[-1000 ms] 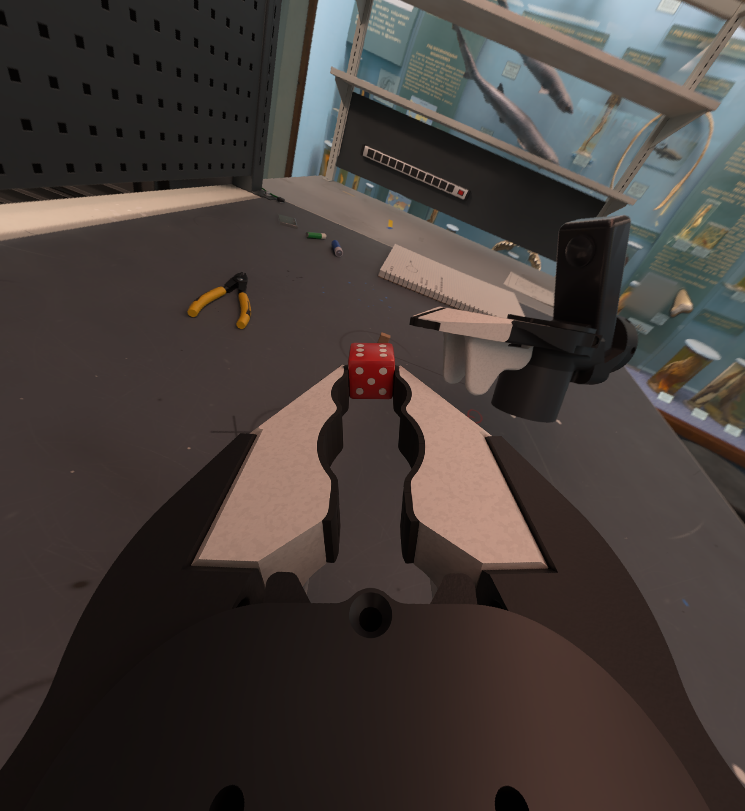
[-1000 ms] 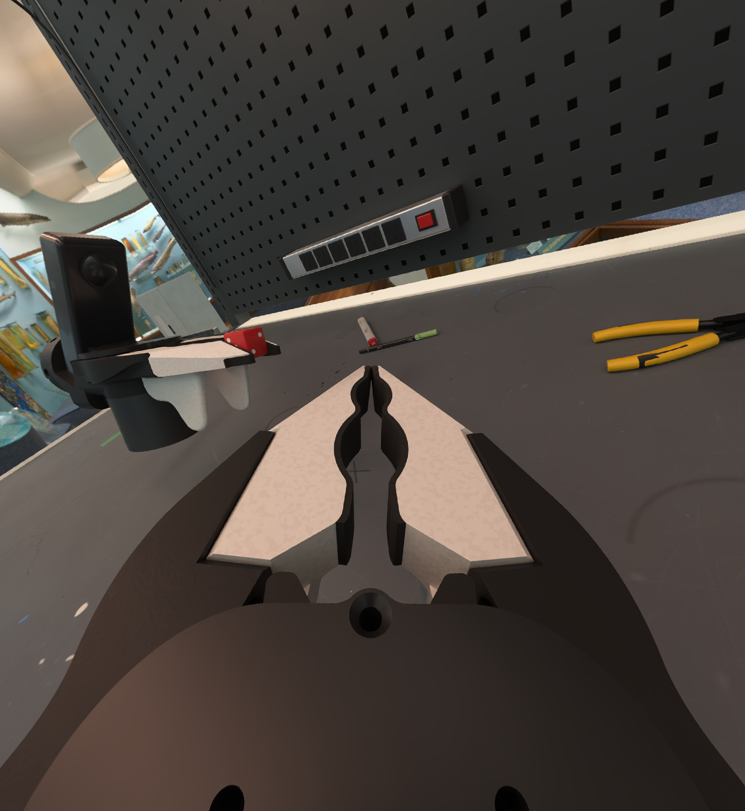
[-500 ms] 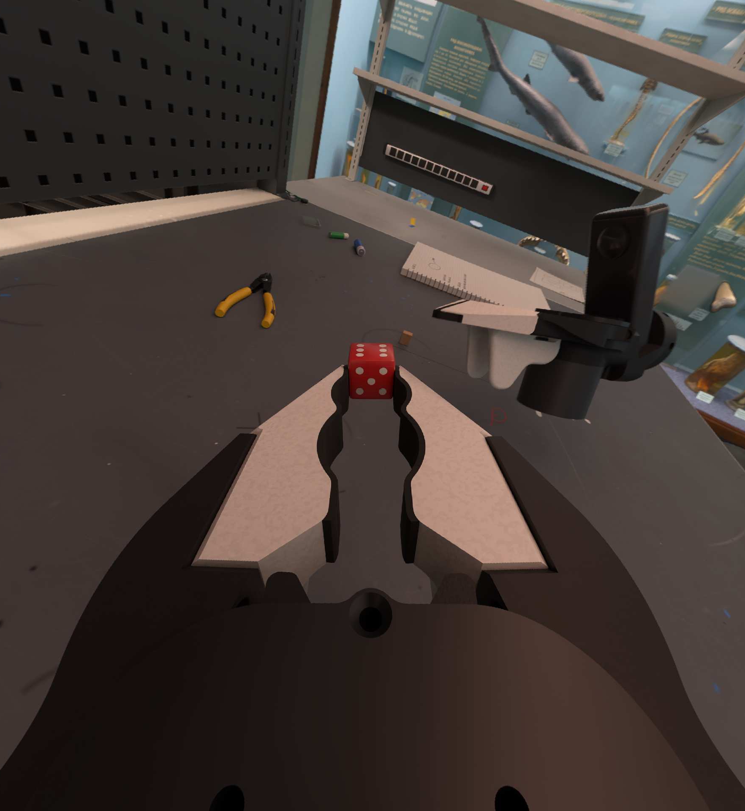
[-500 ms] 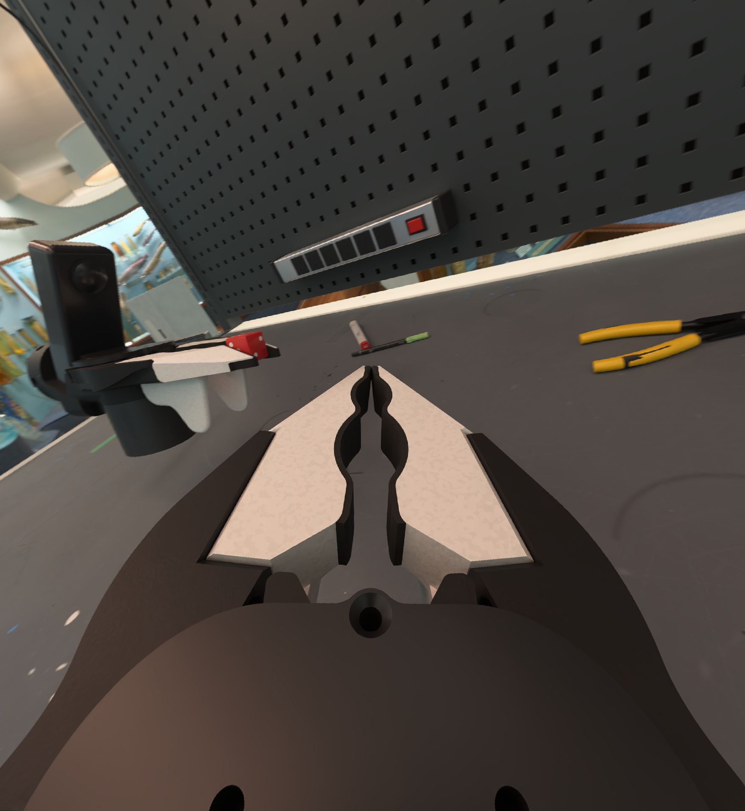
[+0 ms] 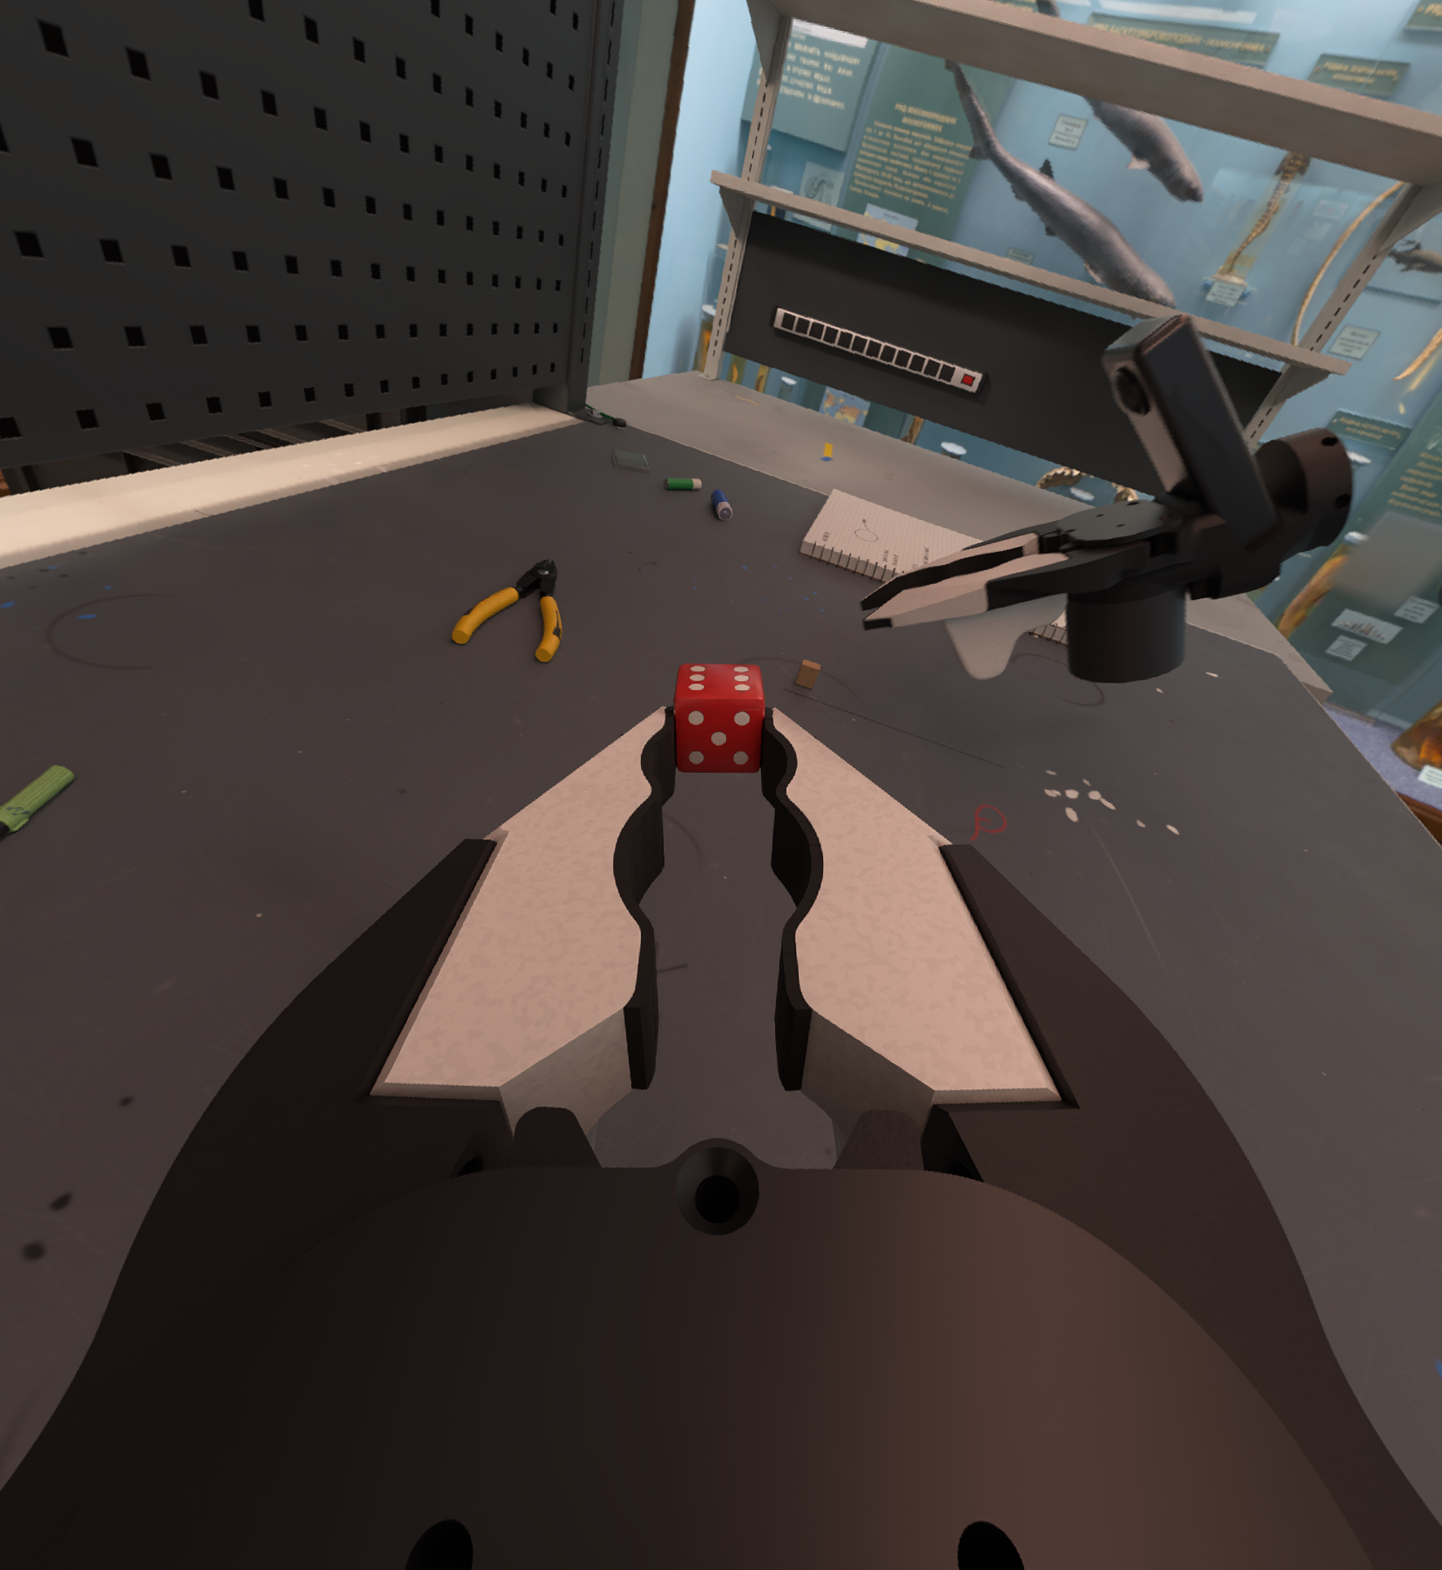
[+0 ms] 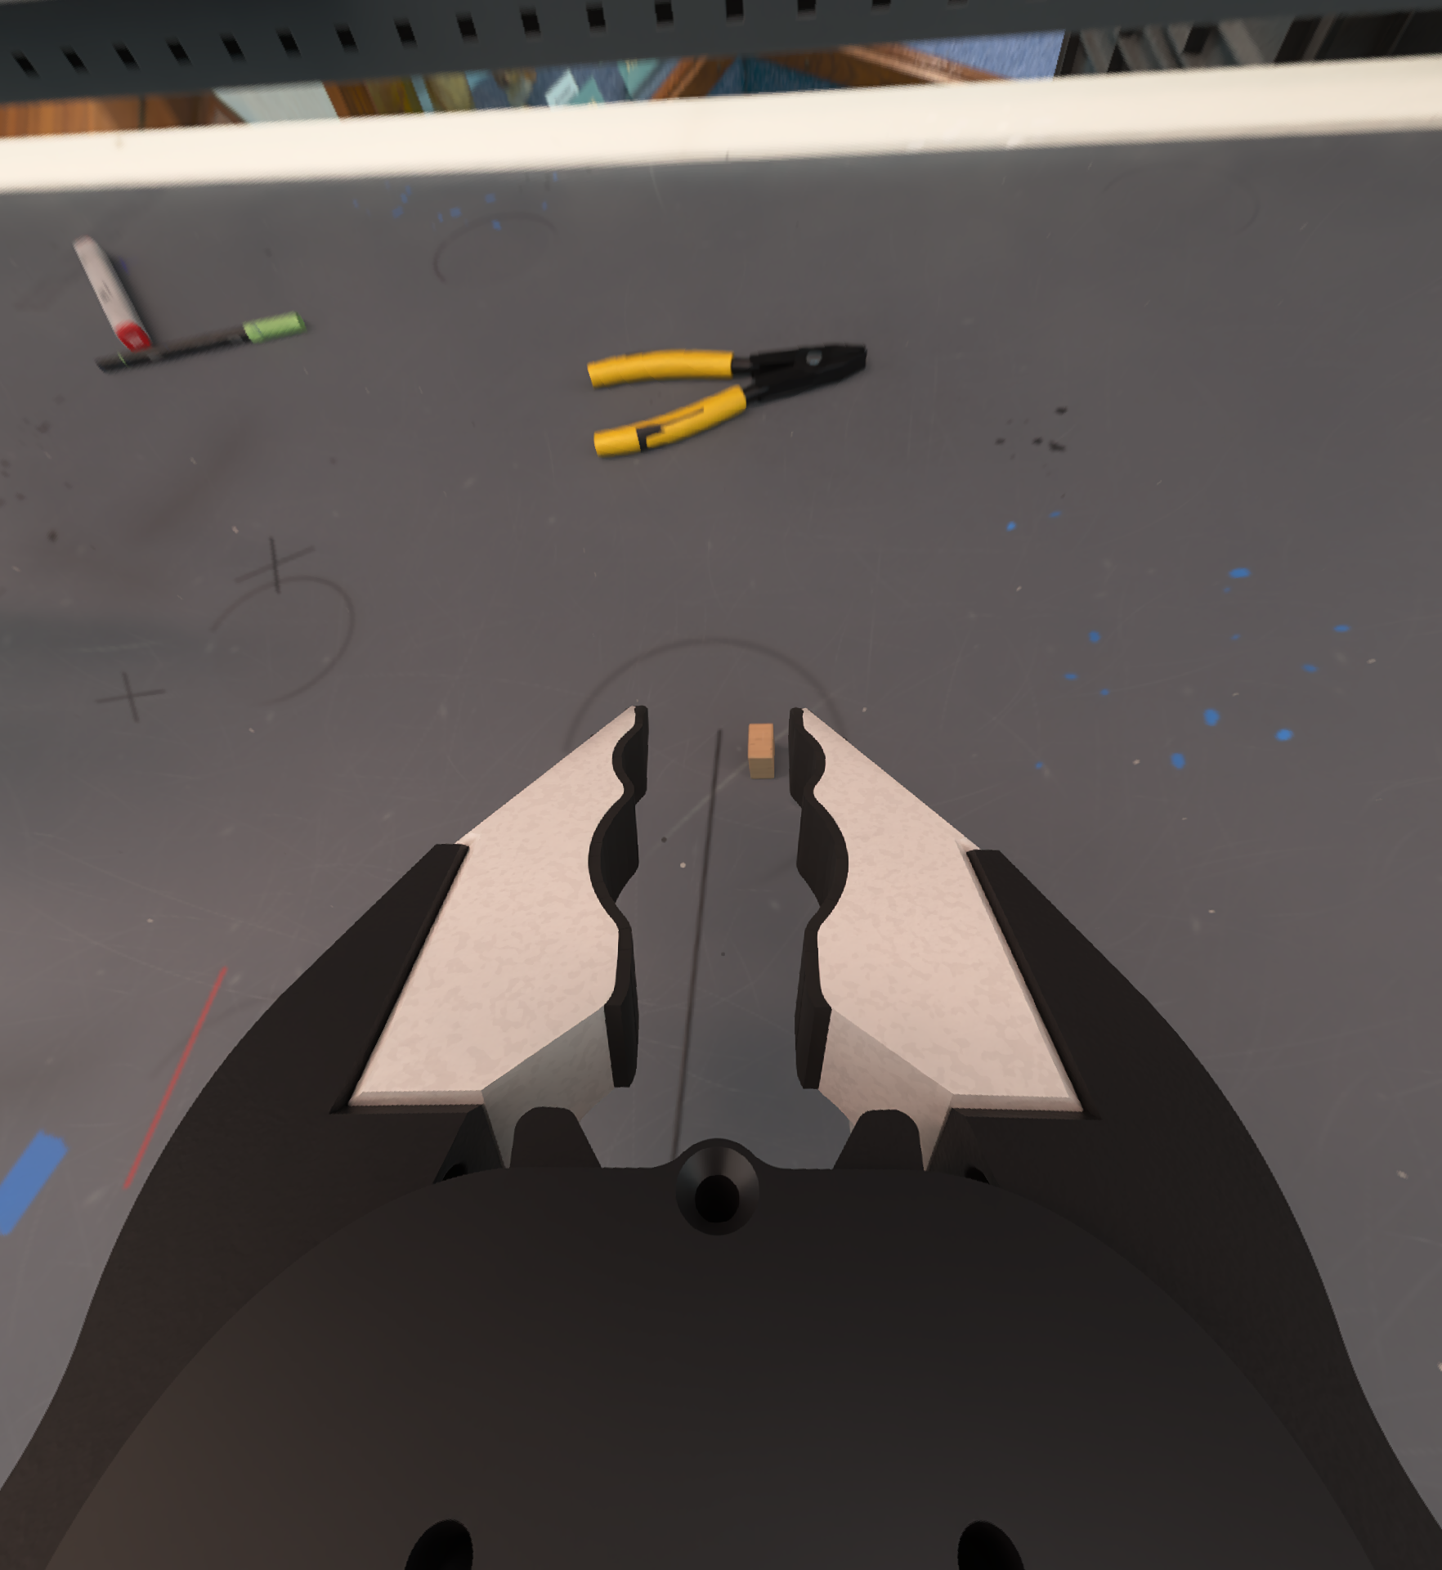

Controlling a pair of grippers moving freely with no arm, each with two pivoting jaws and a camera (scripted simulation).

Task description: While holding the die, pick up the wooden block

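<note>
My left gripper (image 5: 718,720) is shut on a red die with white pips (image 5: 718,718), held between its fingertips above the dark table. A small wooden block (image 5: 808,673) stands on the table just beyond and right of the die. In the right wrist view the block (image 6: 761,749) lies below, between my right gripper's fingertips, nearer the right one. My right gripper (image 6: 716,720) is open and tilted down at the table. It shows in the left wrist view (image 5: 875,610) at the upper right, hovering above the block.
Yellow-handled pliers (image 6: 718,397) (image 5: 518,607) lie farther back. A green-capped pen (image 6: 204,341) and a white marker (image 6: 110,291) lie at the back left. A notepad (image 5: 887,535) and two small cylinders (image 5: 701,493) lie far off. A pegboard wall (image 5: 259,212) rises behind the table's pale edge (image 6: 701,136).
My right gripper has opened and pitched down toward the table, so the wooden block now shows between its fingers. My left gripper keeps holding the die and has shifted a little.
</note>
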